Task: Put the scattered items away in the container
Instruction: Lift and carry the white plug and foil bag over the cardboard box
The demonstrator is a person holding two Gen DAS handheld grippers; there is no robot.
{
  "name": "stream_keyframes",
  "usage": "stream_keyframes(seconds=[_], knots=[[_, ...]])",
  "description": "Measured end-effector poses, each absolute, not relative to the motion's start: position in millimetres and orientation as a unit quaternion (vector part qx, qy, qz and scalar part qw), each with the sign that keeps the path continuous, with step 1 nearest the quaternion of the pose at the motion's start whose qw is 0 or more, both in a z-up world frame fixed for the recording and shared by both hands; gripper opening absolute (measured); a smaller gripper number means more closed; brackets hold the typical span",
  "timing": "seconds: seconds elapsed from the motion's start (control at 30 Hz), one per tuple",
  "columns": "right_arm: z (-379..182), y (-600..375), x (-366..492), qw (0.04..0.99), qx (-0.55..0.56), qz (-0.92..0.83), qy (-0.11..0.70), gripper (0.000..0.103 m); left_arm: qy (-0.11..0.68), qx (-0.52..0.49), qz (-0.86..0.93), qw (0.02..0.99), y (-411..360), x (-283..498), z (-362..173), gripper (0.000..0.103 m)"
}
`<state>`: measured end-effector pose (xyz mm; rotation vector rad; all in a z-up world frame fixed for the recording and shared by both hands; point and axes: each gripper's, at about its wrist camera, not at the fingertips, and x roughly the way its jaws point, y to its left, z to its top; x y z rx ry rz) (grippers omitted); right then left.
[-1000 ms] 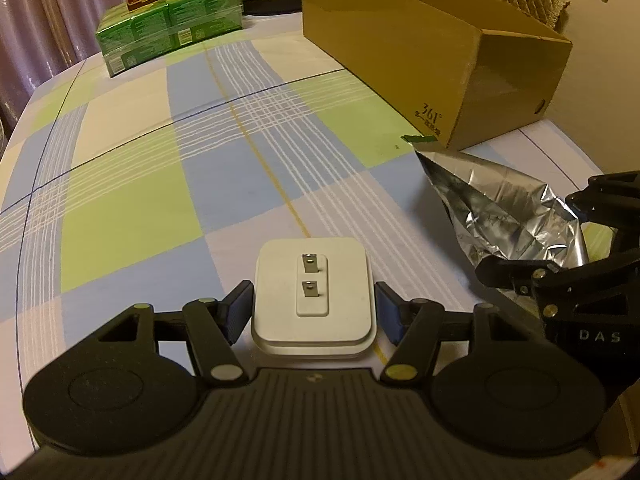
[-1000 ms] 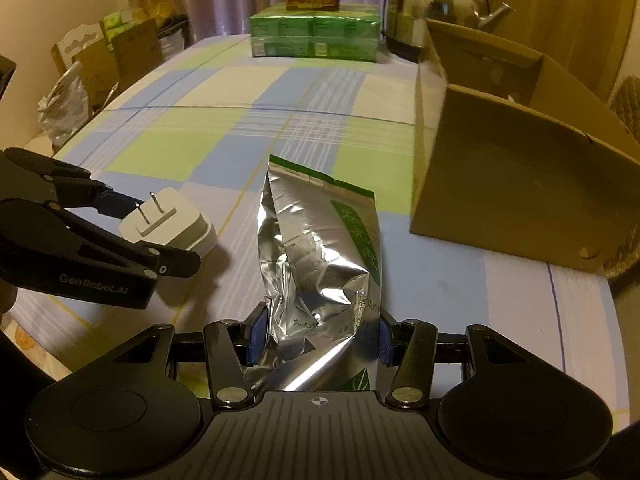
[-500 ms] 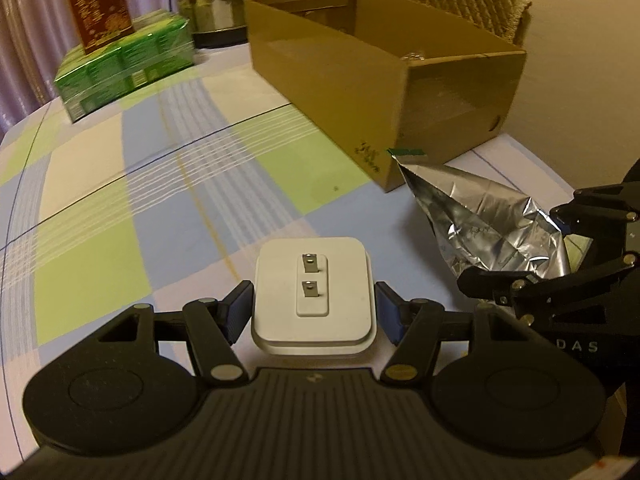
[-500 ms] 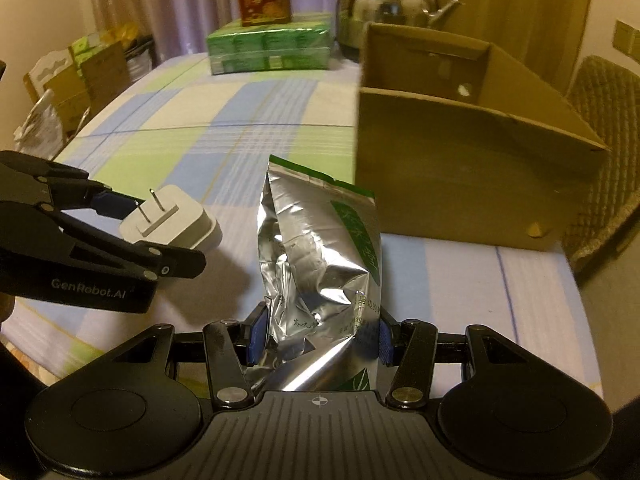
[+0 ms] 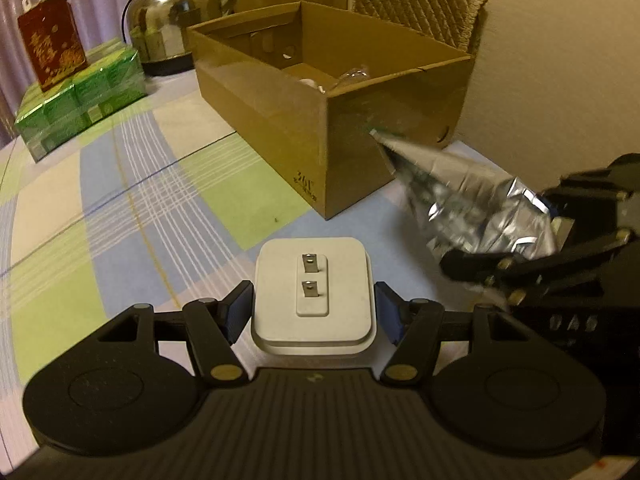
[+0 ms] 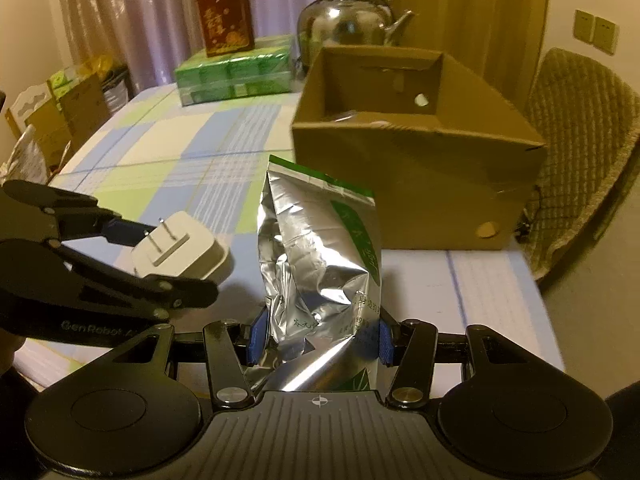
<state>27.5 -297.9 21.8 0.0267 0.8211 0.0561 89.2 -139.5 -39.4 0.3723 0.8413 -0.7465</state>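
Gripping from both sides, the left gripper [image 5: 314,312] had its blue-padded fingers [image 5: 236,312] closed on the flat white plastic plug adapter [image 5: 313,292], prongs pointing forward, while the right gripper [image 6: 319,336] pinched the lower part of a crinkled silver foil pouch with a green label [image 6: 320,256], standing upright between its pads.

Outward from there, we saw both items held clear of the checked green, blue and cream tablecloth [image 5: 120,208], side by side, the adapter on the left and the pouch on the right. The open brown cardboard box [image 6: 416,184] stood just beyond them, toward the far right of the table. Something pale and something clear lay on its floor, too small for us to name.

We judged the task partly done: some things were in the box, two were in hand and not yet above its rim, and no other loose items showed on the cloth. A steel kettle [image 5: 176,12] and a green wrapped pack topped by a red carton [image 5: 80,100] sat far left, apparently not part of it.

Both grippers pointed forward and roughly level at the box's near walls, the right one aimed straight at its opening.
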Motion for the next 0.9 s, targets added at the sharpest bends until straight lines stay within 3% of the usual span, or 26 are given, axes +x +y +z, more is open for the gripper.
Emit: stream_keyframes(seconds=[0.9], knots=[[111.8, -367.7, 42.1, 0.945, 0.04, -0.017, 0.324, 0.049, 0.355, 0.162, -0.348, 0.852, -180.0, 106.6, 32.8, 0.06]])
